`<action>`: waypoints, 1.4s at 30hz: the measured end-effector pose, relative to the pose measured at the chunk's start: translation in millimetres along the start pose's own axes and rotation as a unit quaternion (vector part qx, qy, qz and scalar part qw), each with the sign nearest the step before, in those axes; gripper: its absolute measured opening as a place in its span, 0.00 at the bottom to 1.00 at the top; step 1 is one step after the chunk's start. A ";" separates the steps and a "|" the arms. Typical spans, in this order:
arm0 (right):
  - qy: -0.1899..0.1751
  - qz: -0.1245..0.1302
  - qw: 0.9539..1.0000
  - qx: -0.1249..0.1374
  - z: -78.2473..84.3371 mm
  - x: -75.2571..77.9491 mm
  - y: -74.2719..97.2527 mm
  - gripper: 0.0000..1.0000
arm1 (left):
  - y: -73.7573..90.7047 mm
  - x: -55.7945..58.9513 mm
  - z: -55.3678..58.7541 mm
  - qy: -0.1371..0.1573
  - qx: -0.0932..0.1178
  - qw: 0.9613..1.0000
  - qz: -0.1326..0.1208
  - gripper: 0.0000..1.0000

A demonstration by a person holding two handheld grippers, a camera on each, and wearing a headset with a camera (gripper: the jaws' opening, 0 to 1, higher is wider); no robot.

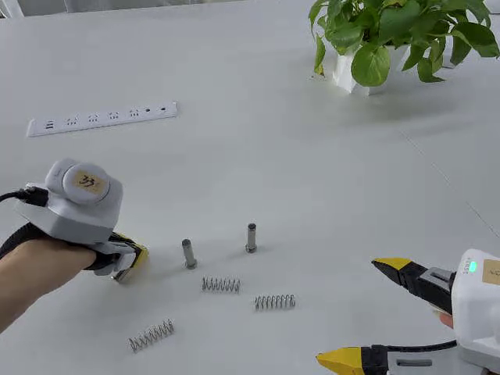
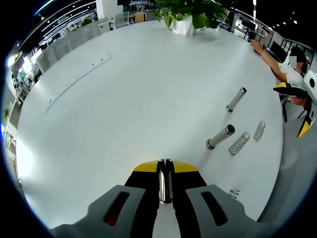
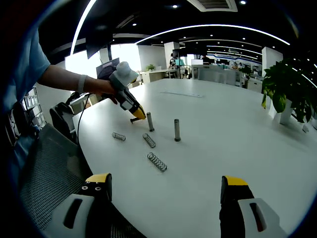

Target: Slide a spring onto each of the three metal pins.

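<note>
Currently observed left gripper (image 1: 130,262) clamped on a pin (image 2: 165,184), right gripper (image 1: 355,312) wide open and empty; found nearest spring (image 1: 275,301) flat on table (image 1: 234,156) at its nine o'clock, axis three-to-nine.

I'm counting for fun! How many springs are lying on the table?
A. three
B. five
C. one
A: a middle spring, a right spring and a near-left spring lie loose on the table.
</note>
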State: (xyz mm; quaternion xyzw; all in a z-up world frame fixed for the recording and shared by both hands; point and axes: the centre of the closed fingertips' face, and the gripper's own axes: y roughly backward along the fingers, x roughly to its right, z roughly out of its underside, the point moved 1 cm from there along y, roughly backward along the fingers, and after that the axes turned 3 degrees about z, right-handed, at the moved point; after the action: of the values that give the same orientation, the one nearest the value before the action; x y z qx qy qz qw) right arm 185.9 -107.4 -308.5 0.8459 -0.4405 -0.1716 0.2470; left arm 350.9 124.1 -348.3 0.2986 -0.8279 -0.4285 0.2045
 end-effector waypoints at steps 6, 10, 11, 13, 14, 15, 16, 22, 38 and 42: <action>0.004 -0.002 1.000 0.003 -2.6 -1.2 -0.6 0.90 | 9.7 0.6 -1.8 -0.003 0.013 1.000 0.001 0.05; 0.007 -0.003 1.000 0.004 -4.7 -1.7 -1.5 0.90 | 15.4 0.8 -2.5 -0.001 0.019 1.000 0.001 0.05; 0.009 -0.004 1.000 0.004 -5.3 -2.5 -1.7 0.90 | 17.4 1.5 -2.8 0.000 0.021 1.000 0.003 0.05; 0.011 -0.006 1.000 0.005 -6.5 -3.3 -2.0 0.90 | 19.9 2.1 -2.9 -0.001 0.024 1.000 0.002 0.05; 0.012 -0.006 1.000 0.006 -7.1 -3.5 -2.1 0.90 | 21.1 2.7 -2.6 -0.002 0.025 1.000 0.003 0.05; 0.012 -0.007 1.000 0.006 -7.8 -3.8 -2.6 0.90 | 22.7 2.6 -2.1 -0.003 0.026 1.000 0.002 0.05; 0.013 -0.008 1.000 0.006 -8.1 -4.2 -3.0 0.90 | 24.3 2.5 -1.7 -0.002 0.027 1.000 0.002 0.05; 0.015 -0.010 1.000 0.005 -7.8 -5.6 -4.5 0.90 | 31.5 4.8 -0.4 -0.011 0.032 0.999 0.001 0.05; 0.020 -0.014 1.000 0.002 -5.0 -8.7 -5.7 0.90 | 40.7 6.9 6.4 -0.003 0.037 0.999 0.000 0.05; 0.021 -0.017 1.000 0.002 -4.5 -9.3 -6.0 0.90 | 42.5 6.9 7.8 -0.005 0.038 0.999 -0.001 0.05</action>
State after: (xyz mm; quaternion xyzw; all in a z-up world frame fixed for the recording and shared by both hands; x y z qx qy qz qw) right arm 187.0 -95.6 -307.6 0.8570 -0.4212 -0.1574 0.2517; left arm 327.6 143.4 -316.7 0.3049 -0.8442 -0.3984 0.1889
